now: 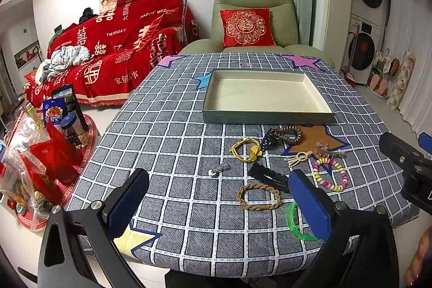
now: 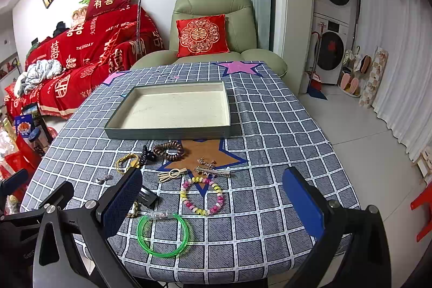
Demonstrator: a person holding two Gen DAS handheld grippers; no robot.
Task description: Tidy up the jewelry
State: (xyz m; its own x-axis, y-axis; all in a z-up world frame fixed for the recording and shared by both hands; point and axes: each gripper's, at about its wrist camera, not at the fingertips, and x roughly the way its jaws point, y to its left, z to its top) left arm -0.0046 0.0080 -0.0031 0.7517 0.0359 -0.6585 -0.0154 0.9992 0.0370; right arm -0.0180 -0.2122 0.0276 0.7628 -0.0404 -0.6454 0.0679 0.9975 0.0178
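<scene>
- Your left gripper (image 1: 218, 204) hangs over the near edge of the table (image 1: 167, 142) with its fingers wide apart and nothing between them. Your right gripper (image 2: 213, 204) is the same: fingers spread, holding nothing.
- The tray (image 2: 167, 132) sits bare at your 12 o'clock. All the jewelry lies loose on the cloth between it and you, so nothing is sorted yet.
- The green bangle (image 2: 162, 234) lies closest to the table's near edge. It is thin, flat and probably slick, so a shallow pinch may flick it off toward you.
- The braided band (image 1: 259, 196) touches the black clip (image 1: 270, 176) at its 1 o'clock. Close on one carelessly and you may drag the other.
- The bead bracelet (image 2: 202, 196) looks floppy; grip a single bead and it could swing and snag the silver clip (image 2: 213, 171) at its 12 o'clock.
- The small silver charm (image 1: 219, 169), alone at 11 o'clock of the braided band, is tiny. Your broad pads may slide over it or pinch the cloth instead.
- The yellow cord (image 1: 247, 150), dark claw clip (image 1: 266, 141) and coil tie (image 1: 287, 135) crowd together near the tray; you could lift two at once.
- Your grippers hang close side by side; reaching for the same piece risks a knock.
</scene>
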